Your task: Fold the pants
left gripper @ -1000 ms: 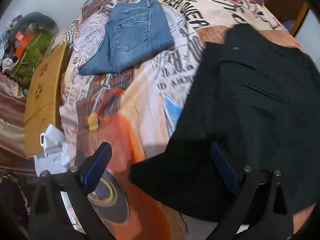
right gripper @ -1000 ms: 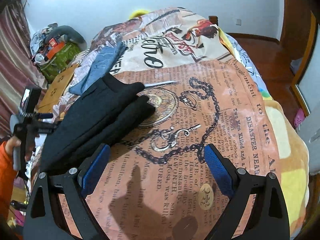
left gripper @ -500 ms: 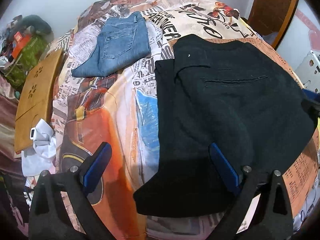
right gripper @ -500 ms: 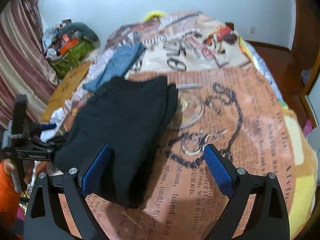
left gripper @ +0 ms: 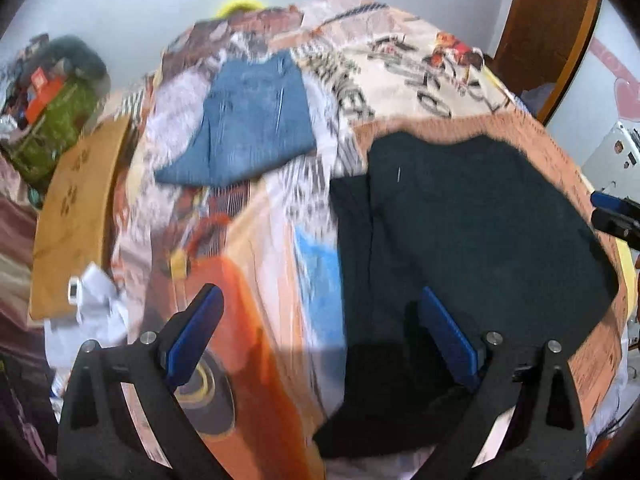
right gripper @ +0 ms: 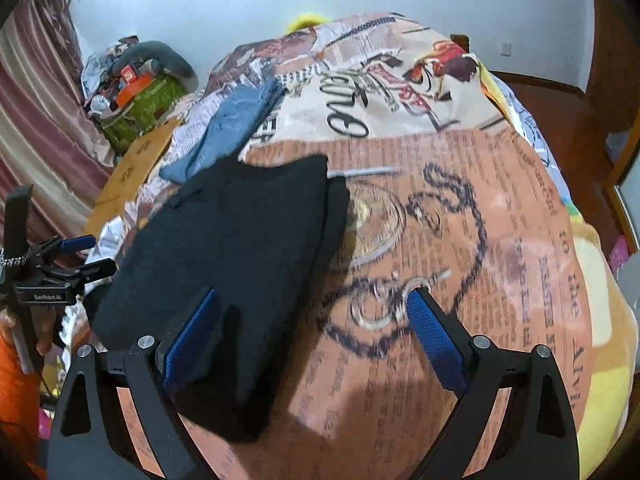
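Though the left view is smeared with motion, I can see the black pants (left gripper: 472, 240) lying folded into a compact stack on the bed (left gripper: 260, 280), toward its near edge, with one layer sticking out slightly along one side. My left gripper (left gripper: 320, 332) hangs above the near edge of the bed with its jaws wide apart and nothing between them; its right blue pad sits over the near end of the pants, though I cannot tell whether it touches the cloth. My right gripper (right gripper: 312, 336) is likewise spread wide and empty, its left pad over the near corner of the black pants (right gripper: 228, 264).

Farther up the bed, toward the far edge, a pair of blue jeans (left gripper: 248, 124) lies already folded, well apart from the black pair.

I judge the folding of this pair essentially finished: several layers are stacked and neither tool grips anything. What may remain is squaring off the protruding layer or moving the stack beside the jeans.
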`<state>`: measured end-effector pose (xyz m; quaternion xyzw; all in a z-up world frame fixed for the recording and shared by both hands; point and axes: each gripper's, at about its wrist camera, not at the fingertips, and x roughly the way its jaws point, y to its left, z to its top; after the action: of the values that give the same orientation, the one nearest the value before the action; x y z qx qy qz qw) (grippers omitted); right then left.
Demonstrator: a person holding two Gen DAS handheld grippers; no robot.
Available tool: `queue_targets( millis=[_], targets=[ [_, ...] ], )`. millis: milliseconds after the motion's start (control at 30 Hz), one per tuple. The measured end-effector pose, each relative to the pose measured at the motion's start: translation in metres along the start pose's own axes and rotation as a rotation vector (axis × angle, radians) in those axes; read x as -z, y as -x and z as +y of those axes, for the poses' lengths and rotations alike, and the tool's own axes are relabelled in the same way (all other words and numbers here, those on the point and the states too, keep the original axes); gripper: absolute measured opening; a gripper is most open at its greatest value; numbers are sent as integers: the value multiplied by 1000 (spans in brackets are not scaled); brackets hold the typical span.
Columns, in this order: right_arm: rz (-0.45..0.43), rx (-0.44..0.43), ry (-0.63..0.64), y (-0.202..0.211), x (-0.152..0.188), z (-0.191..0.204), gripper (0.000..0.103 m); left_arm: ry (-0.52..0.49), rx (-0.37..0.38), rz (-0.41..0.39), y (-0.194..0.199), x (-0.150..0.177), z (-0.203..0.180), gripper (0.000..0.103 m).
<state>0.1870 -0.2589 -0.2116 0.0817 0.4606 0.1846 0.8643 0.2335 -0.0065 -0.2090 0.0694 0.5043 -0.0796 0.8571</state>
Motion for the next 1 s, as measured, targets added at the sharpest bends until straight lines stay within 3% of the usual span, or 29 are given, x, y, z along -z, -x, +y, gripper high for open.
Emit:
queue_targets(
  millis=[200, 400, 467, 533, 633, 700, 833, 1000],
  targets=[
    [-40, 10, 33, -13, -30, 2, 93, -14, 50, -35, -17, -54, -10, 99],
    [-5, 2, 43, -45, -53, -4, 90, -37, 106, 33, -60, -87, -28, 85],
    [24, -5, 41, -59, -59, -8, 85, -43, 124, 69, -75, -90, -32, 81],
    [58, -19, 36, -71, -62, -10, 67, -52, 125, 116, -94, -89, -34, 77],
    [121, -42, 40, -90, -63, -13, 49, -68, 140, 152, -110, -87, -34, 76],
    [132, -47, 56, -99, -61, -12, 44, -70, 141, 136, -111, -85, -32, 75],
    [67, -40, 66, -99, -55, -13, 30, -35, 154, 116, -114, -81, -25, 74],
    [75, -30, 61, -102, -56, -15, 25, -7, 159, 109, -116, -79, -23, 74]
  ],
)
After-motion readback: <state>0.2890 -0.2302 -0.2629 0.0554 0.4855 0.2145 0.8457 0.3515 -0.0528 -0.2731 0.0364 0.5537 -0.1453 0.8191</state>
